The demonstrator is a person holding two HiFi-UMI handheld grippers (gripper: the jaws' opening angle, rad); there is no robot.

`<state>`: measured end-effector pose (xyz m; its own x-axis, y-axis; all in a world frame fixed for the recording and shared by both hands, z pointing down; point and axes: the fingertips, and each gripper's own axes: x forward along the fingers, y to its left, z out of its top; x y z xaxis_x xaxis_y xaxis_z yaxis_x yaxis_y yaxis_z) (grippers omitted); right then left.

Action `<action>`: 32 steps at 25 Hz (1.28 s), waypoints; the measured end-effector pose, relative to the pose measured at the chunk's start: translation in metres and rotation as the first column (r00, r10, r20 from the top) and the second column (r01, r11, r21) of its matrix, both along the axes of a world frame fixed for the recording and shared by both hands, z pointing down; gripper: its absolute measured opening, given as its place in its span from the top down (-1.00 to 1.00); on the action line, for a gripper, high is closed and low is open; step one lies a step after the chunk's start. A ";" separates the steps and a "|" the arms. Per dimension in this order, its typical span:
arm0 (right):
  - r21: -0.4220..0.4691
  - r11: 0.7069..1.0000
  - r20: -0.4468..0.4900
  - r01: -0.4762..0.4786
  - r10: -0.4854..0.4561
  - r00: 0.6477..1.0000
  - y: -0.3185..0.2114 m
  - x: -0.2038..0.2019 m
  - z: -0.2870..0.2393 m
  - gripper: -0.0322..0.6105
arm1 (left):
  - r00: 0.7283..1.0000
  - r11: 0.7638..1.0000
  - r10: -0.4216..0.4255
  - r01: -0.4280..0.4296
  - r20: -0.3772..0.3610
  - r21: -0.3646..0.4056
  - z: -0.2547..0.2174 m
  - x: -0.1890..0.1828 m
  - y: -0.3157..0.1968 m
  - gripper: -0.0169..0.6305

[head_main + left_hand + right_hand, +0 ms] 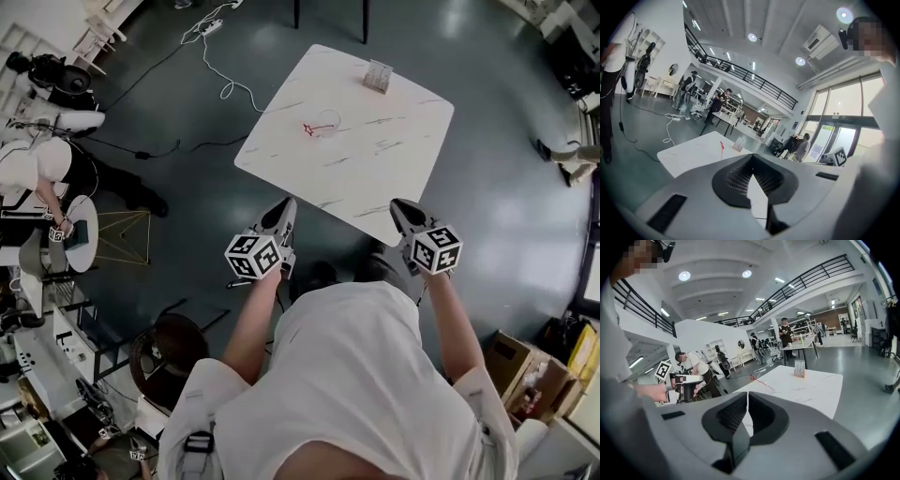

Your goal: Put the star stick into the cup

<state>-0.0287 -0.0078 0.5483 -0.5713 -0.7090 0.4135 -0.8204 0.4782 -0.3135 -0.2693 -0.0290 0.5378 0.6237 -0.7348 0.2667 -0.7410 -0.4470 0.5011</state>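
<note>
A clear cup (pixel 327 121) stands near the middle of the white table (pixel 394 178). The red star stick (pixel 310 128) appears to lean in it, star end poking out to the left. From the left gripper view the star (pixel 721 146) shows upright far off. The right gripper view has the stick (pixel 754 379) slanting toward the cup (pixel 770 389). Both grippers hang off the table's near edge, well short of the cup. My left gripper (pixel 286 204) (pixel 751 161) is shut and empty. My right gripper (pixel 398 205) (pixel 746 394) is also shut with nothing in it.
A small clear card holder (pixel 378 76) sits at the table's far side. A white cable (pixel 220 66) trails on the floor to the left. A person (pixel 42 169) works at a round stand far left. Cardboard boxes (pixel 525 370) sit at lower right.
</note>
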 end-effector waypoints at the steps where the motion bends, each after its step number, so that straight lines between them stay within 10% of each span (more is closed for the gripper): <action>1: 0.002 1.000 -0.003 0.001 -0.001 1.000 0.002 0.002 -0.001 0.81 | 1.000 1.000 0.005 -0.005 -0.011 0.005 -0.003 0.002 0.002 0.91; 32: 0.084 0.991 0.025 0.107 -0.109 0.994 0.005 0.040 -0.029 0.82 | 0.998 0.998 -0.043 0.044 -0.036 0.035 -0.033 0.042 0.026 0.91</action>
